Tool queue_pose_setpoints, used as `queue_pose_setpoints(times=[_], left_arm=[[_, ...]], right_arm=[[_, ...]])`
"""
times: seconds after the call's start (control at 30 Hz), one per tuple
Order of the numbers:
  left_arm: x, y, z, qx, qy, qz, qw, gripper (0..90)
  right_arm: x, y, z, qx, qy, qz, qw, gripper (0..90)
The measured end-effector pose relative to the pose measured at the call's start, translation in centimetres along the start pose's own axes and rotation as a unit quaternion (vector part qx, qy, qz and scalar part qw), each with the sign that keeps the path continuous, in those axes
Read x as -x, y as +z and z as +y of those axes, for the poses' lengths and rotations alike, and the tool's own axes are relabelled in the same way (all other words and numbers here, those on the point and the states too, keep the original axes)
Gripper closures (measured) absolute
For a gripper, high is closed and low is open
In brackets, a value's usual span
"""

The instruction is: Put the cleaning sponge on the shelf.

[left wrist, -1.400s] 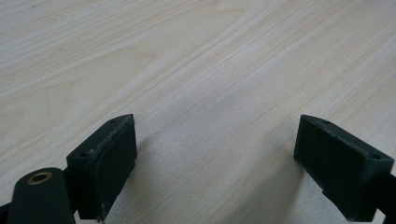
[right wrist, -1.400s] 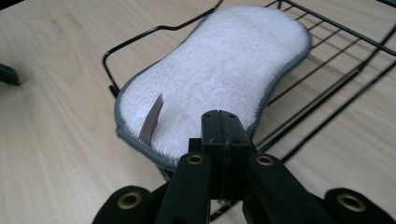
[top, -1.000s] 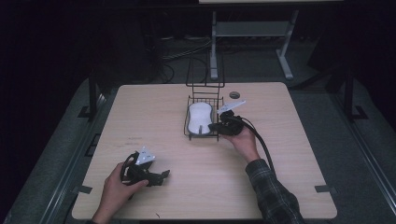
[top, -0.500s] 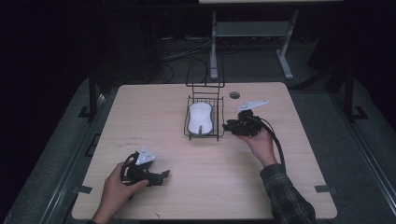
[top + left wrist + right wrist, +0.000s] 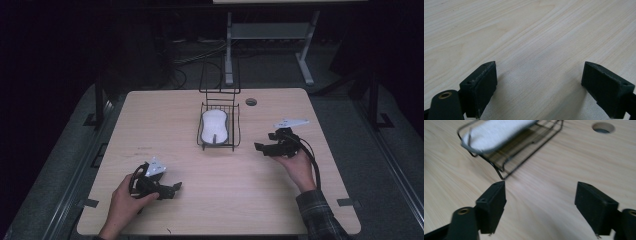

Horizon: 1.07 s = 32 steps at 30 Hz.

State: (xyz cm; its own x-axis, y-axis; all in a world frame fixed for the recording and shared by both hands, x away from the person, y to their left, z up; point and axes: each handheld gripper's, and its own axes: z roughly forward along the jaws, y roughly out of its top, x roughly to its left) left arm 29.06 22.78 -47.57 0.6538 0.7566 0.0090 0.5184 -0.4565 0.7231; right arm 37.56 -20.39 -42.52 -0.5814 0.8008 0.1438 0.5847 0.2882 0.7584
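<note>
A white oval plate [image 5: 214, 126] [image 5: 496, 132] lies in a black wire basket [image 5: 236, 131] [image 5: 509, 168] at the middle of the wooden table [image 5: 170, 115]. To the right of the basket my right gripper [image 5: 262, 148] [image 5: 540, 206] stands apart from it; its jaws have just been opening and now stand wide with only bare wood between them. Near the front left, my left gripper [image 5: 175, 189] [image 5: 540, 86] rests low over the table, open, nothing between its pads.
The basket's tall wire handle [image 5: 220, 82] rises at its far end. A round cable hole [image 5: 251, 102] [image 5: 603, 127] is in the table behind the right gripper. A metal stand [image 5: 230, 40] and dark floor lie beyond the far edge.
My right gripper has drawn back from the basket to the right and toward the front, and its jaws have opened. The plate stays in the basket. The left hand has kept still.
</note>
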Motion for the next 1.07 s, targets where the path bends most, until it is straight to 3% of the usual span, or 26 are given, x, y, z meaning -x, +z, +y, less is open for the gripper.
queue_pose_setpoints(times=[0.23,0.57,0.67,0.77,0.9,1.07], left_arm=[[0.0,0.0,0.0,-0.001,0.002,0.000,1.0000,12.4],[0.0,0.0,0.0,0.001,0.000,0.000,1.0000,12.4],[0.0,0.0,0.0,0.001,0.000,0.000,1.0000,12.4],[0.0,0.0,0.0,0.002,0.000,0.000,1.0000,12.4],[0.0,0.0,0.0,0.001,0.000,0.000,1.0000,12.4],[0.0,0.0,0.0,0.001,0.000,0.000,1.0000,12.4]], right_arm=[[0.2,-2.3,-3.7,-0.012,0.004,-0.031,0.9994,16.1],[-0.4,-4.1,-7.7,-0.022,0.022,-0.042,0.9986,13.4],[-0.6,-4.3,-8.4,-0.032,0.023,-0.048,0.9981,11.4],[-0.8,-4.4,-9.8,-0.055,0.018,-0.072,0.9958,8.4],[-1.0,-4.4,-10.8,-0.069,0.006,-0.087,0.9938,3.5],[-1.2,-4.6,-11.3,-0.059,0.003,-0.088,0.9944,2.9]])
